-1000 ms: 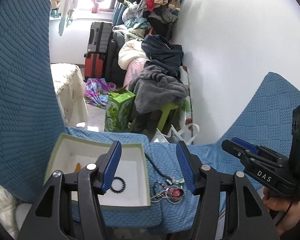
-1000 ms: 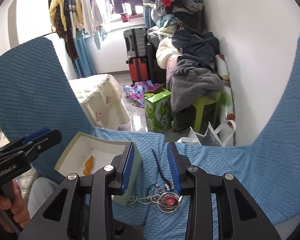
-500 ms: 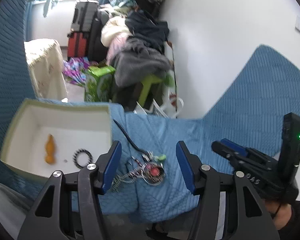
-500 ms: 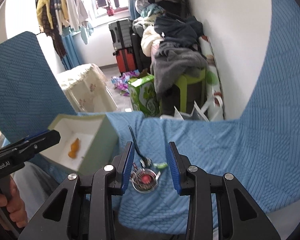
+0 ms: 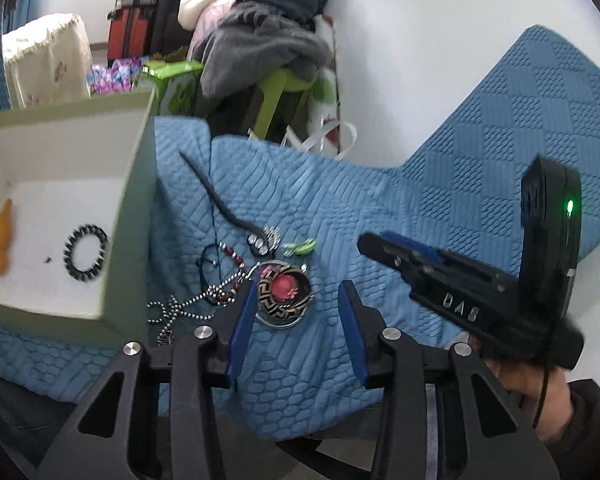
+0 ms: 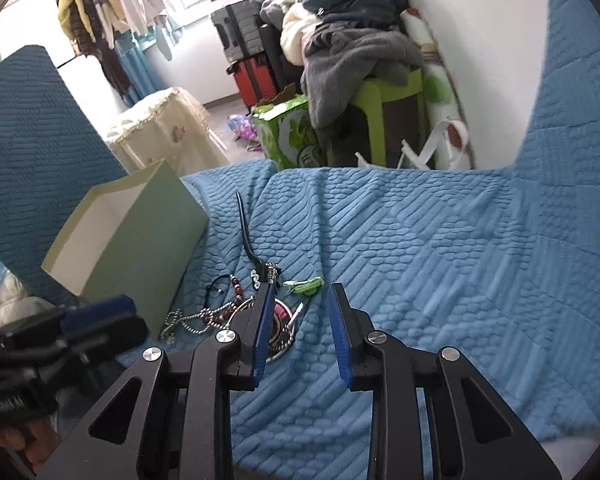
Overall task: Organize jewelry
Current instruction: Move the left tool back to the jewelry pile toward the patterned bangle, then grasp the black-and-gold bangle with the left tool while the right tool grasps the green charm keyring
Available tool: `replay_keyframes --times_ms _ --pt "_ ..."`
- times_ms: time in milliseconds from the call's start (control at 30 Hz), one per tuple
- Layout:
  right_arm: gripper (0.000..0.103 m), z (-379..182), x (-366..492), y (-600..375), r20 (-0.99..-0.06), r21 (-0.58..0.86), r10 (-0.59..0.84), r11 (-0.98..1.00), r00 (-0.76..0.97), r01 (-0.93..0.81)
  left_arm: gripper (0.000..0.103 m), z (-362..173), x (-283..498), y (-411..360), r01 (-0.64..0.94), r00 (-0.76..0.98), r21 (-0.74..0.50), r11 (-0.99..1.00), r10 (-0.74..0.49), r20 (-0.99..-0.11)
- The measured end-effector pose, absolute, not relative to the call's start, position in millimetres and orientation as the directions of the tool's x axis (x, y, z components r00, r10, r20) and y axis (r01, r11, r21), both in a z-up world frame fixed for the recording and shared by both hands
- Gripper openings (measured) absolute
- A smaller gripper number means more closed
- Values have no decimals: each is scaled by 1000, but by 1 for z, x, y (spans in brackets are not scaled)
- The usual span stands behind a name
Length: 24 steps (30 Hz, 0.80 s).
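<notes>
Left wrist view: your left gripper (image 5: 298, 296) is closing its fingers, still spread, around the round pendant (image 5: 285, 289) lying on the blue cover (image 5: 380, 208); bead bracelet (image 5: 86, 254) sitting in the box (image 5: 130, 200)
Right wrist view: your right gripper (image 6: 300, 298) is closing, fingers spread over bare cover, pendant just left

left gripper (image 5: 296, 300): matte black angular frame, blue pads lining fingers (image 5: 242, 316), round silver screw heads at pivots, triangular cut-outs in arms. right gripper (image 6: 298, 312): same black build, blue pads, silver screws; white "das" lettering, upright black module with green light, thin black cable seen in left view. dark sleeve (image 5: 584, 432) worn at wrist.
</notes>
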State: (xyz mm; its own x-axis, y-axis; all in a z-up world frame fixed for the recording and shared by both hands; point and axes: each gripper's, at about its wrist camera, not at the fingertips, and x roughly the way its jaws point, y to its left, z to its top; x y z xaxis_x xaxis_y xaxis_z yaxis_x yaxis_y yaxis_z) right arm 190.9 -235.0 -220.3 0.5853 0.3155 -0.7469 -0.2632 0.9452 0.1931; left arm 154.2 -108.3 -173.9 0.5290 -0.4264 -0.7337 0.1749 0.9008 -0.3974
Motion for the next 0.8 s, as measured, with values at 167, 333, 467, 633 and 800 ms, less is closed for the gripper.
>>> replay_keyframes --times_ms 167,333,467,633,800 --pt "25 -246 221 -228 -793 199 321 940 519 -277 29 -207 171 -113 123 465 -418 900 -424 -777" --pt "25 -263 236 -221 -816 176 309 938 489 -300 28 -222 180 -118 113 452 -399 910 -404 -795" --pt "25 -275 244 -223 -833 179 301 940 464 -289 26 -229 185 -123 124 445 -377 918 -391 -805" --pt "23 -283 243 -219 -846 183 305 937 438 -298 24 -232 190 -124 130 451 -364 922 -382 -807" --pt "22 -283 242 -217 -843 172 295 940 450 -295 13 -241 197 -128 141 421 -358 923 -384 -822"
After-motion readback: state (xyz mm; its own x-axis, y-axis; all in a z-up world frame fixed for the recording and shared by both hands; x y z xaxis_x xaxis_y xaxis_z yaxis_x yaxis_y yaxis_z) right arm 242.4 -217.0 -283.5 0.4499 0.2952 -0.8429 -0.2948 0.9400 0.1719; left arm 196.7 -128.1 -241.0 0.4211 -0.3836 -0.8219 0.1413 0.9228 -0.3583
